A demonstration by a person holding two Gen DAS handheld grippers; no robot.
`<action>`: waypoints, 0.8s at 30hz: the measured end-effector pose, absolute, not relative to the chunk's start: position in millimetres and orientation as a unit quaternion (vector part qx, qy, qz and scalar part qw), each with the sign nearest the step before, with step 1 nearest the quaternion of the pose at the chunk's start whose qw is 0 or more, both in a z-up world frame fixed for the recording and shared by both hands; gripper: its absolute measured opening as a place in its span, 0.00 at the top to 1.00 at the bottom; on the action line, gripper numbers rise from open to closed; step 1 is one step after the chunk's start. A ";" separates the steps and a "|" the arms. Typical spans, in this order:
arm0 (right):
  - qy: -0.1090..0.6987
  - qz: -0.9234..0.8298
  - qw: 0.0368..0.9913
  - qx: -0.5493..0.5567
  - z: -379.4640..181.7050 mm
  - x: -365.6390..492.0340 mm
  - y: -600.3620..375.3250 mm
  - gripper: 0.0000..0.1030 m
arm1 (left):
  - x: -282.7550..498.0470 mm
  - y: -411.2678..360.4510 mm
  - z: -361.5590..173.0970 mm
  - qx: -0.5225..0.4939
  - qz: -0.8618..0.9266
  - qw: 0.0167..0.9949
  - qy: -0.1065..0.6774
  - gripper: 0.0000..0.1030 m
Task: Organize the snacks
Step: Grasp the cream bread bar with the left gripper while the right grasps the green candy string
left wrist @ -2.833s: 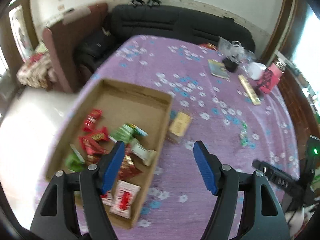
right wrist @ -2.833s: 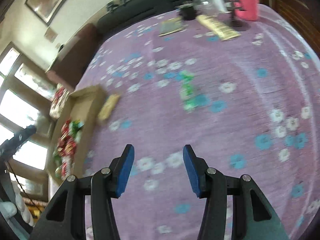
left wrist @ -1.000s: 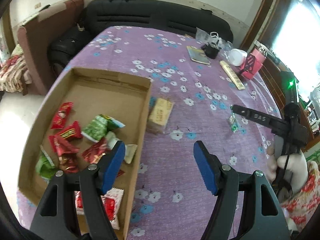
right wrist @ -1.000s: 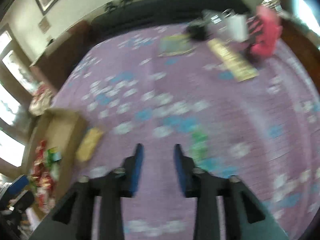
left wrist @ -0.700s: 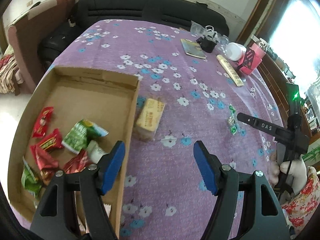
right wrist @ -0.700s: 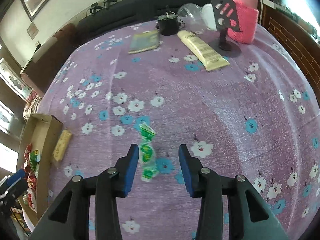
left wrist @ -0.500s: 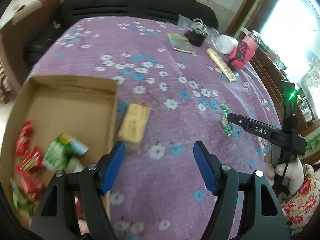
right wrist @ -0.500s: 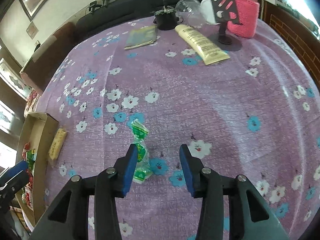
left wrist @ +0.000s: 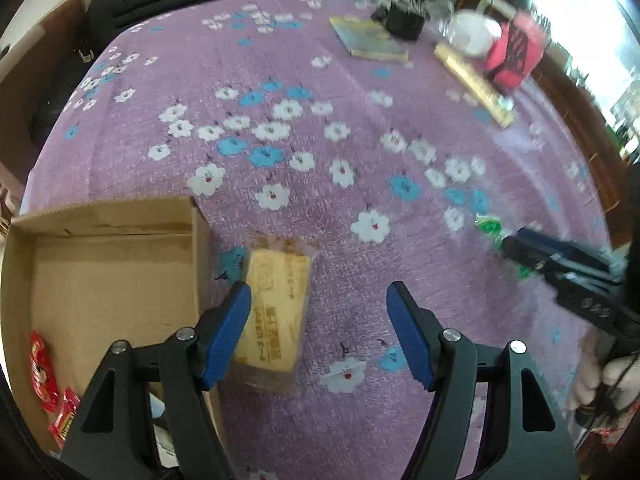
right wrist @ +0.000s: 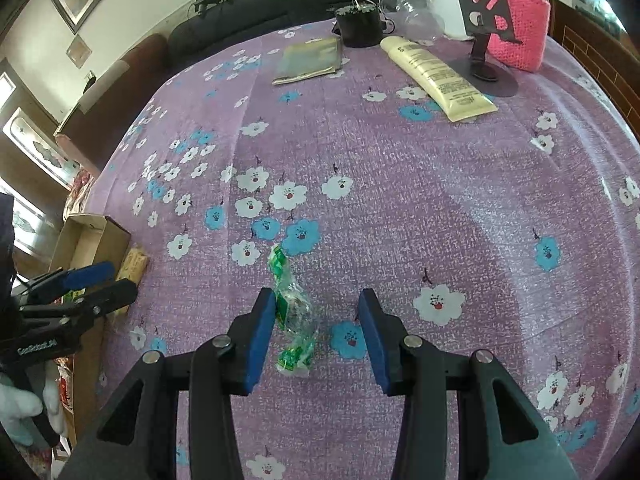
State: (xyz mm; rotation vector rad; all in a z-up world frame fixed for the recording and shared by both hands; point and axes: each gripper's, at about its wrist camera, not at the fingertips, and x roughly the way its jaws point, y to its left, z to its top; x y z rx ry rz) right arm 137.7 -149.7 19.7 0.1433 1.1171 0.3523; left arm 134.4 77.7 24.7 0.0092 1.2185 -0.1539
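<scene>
I have swung both empty, wide-open hand-held grippers off the cardboard box [left wrist: 108, 276]: left hand-held gripper [left wrist: 318, 330] reaching the yellow wrapped cracker pack [left wrist: 278, 308], right hand-held gripper [right wrist: 316, 338] now straddling the green-and-clear candy wrapper [right wrist: 294, 312].

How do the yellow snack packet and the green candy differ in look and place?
The yellow snack packet is broad, flat and rectangular; the green candy is narrow with twisted ends. The packet lies beside the cardboard box; the candy lies far from it. Both rest on the purple cloth, outside the box.
</scene>
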 end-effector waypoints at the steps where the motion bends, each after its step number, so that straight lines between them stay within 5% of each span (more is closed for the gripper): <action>1: 0.527 0.167 0.831 0.066 19.7 137.5 -149.3 0.59 | 134.4 73.2 24.4 0.021 -0.069 0.819 0.569 0.30; 3: 0.528 0.171 0.830 0.065 19.9 137.6 -149.0 0.59 | 133.9 65.2 23.3 0.044 -0.072 0.813 0.576 0.31; 5: 0.529 0.173 0.829 0.065 19.6 137.6 -149.7 0.64 | 130.0 64.1 27.4 0.029 -0.089 0.813 0.574 0.45; 7: 0.534 0.179 0.824 0.067 18.3 136.6 -151.3 0.82 | 124.9 65.1 30.1 0.001 -0.109 0.807 0.580 0.82; 8: 0.535 0.183 0.822 0.070 17.8 135.8 -152.1 0.82 | 122.0 65.0 28.8 -0.015 -0.119 0.802 0.585 0.84; 14: 0.553 0.196 0.804 0.095 15.7 125.3 -165.2 0.82 | 97.0 71.6 39.5 -0.050 -0.126 0.818 0.558 0.84; 15: 0.554 0.198 0.802 0.098 15.4 124.1 -167.6 0.82 | 94.9 77.1 48.5 -0.054 -0.124 0.829 0.543 0.81; 18: 0.554 0.201 0.802 0.097 15.5 122.0 -168.9 0.81 | 100.8 86.0 58.6 -0.034 -0.101 0.842 0.529 0.45; 24: 0.550 0.201 0.804 0.106 14.9 118.6 -168.1 0.80 | 126.9 92.3 42.0 -0.019 -0.083 0.827 0.555 0.41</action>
